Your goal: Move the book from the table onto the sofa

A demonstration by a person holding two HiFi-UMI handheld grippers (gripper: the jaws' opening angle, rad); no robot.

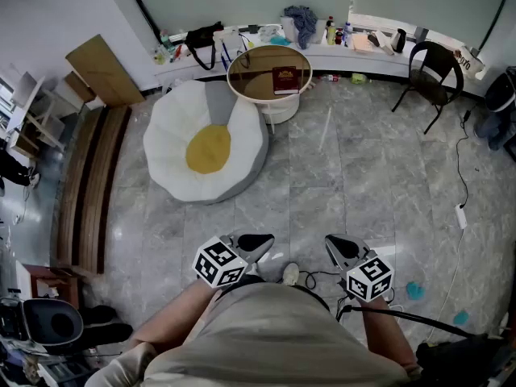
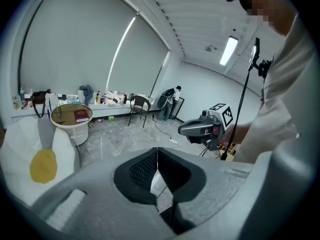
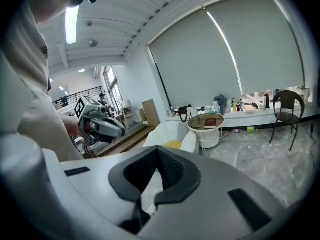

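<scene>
A dark red book [image 1: 285, 80] lies on the round glass-topped table [image 1: 250, 81] at the far side of the room. Just left of the table, on the floor, sits the sofa [image 1: 205, 143], a white beanbag with a yellow centre. My left gripper [image 1: 256, 243] and right gripper [image 1: 340, 248] are both held close to the person's body, far from the book, shut and holding nothing. In the left gripper view the jaws [image 2: 158, 156] meet, with the book [image 2: 81, 115] small at the left. The right gripper view shows the jaws [image 3: 158, 156] closed and the book [image 3: 211, 125] beyond.
A black chair [image 1: 435, 71] stands right of the table. The window ledge [image 1: 322, 35] behind carries bottles, bags and clutter. Wooden steps [image 1: 93, 184] and a cardboard sheet [image 1: 105, 71] line the left side. A power strip and cable [image 1: 461, 212] lie on the grey floor at right.
</scene>
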